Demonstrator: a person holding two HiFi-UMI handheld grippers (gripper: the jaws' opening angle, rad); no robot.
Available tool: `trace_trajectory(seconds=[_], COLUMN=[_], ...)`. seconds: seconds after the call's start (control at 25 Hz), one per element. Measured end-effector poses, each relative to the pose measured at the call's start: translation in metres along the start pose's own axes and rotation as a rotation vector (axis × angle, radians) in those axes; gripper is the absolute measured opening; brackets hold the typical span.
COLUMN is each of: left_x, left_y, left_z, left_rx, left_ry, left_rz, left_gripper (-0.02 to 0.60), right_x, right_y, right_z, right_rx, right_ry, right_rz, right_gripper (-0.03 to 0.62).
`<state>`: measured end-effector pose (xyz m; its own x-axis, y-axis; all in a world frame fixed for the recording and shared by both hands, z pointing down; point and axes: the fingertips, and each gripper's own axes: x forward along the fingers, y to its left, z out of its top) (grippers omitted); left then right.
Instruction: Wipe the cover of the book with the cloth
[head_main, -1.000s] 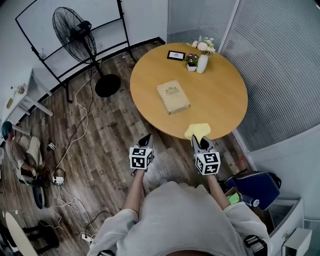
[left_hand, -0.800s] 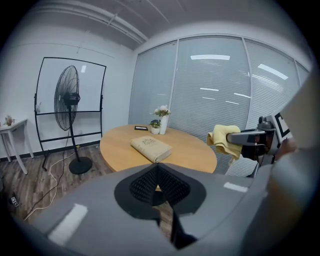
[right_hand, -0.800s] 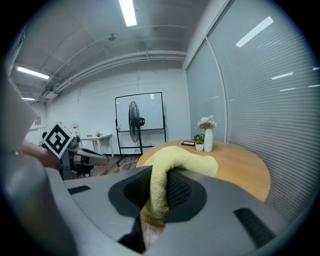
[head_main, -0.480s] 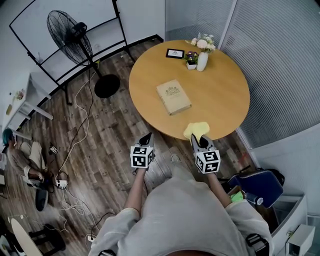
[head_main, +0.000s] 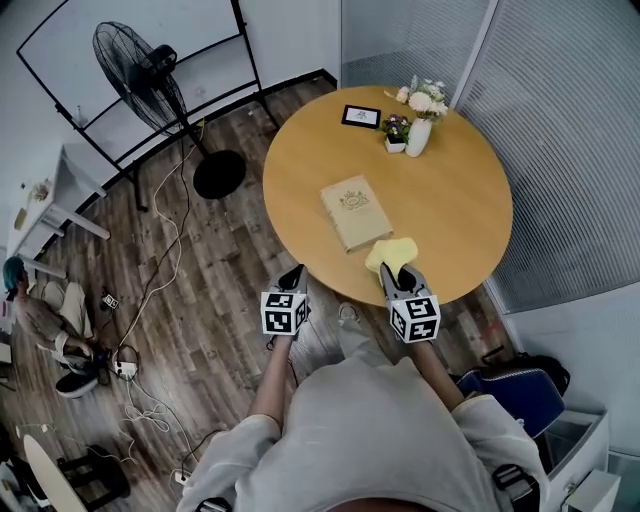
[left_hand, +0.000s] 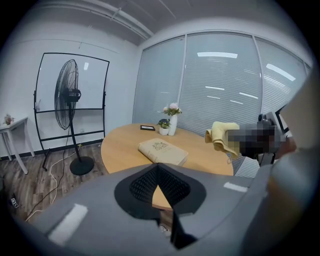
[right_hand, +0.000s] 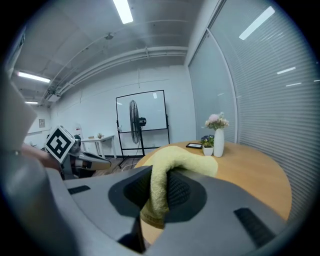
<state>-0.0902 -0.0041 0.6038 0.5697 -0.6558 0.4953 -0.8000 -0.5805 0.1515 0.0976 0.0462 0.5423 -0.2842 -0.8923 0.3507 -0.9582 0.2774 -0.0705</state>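
Clamping the cloth, the right gripper poises it near the book for wiping; the left gripper idles, jaws together.

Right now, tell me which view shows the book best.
Head view: the whole cover of the book shows from above. The left gripper view shows it low and slantwise. In the right gripper view the cloth stands in front and no book shows.

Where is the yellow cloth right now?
In the head view the cloth is clamped in the right gripper's jaws, above the table near its front edge, close to the book.
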Motion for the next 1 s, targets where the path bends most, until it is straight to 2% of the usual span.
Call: trace_trajectory(seconds=[0.6, 1.0], left_x=[0.078, 0.122], left_y=[0.043, 0.067], left_z=[0.052, 0.058], left_rx=[-0.031, -0.066], left_ry=[0.04, 0.095], left_rz=[0.042, 0.082], left_gripper=[0.006, 0.006], right_x=[0.096, 0.154], right_y=[-0.051, -0.074], right_z=[0.044, 0.045], right_rx=[-0.012, 0.028], right_ry=[0.031, 0.078], right_rz=[0.064, 0.115], right_gripper=[0.06, 0.06])
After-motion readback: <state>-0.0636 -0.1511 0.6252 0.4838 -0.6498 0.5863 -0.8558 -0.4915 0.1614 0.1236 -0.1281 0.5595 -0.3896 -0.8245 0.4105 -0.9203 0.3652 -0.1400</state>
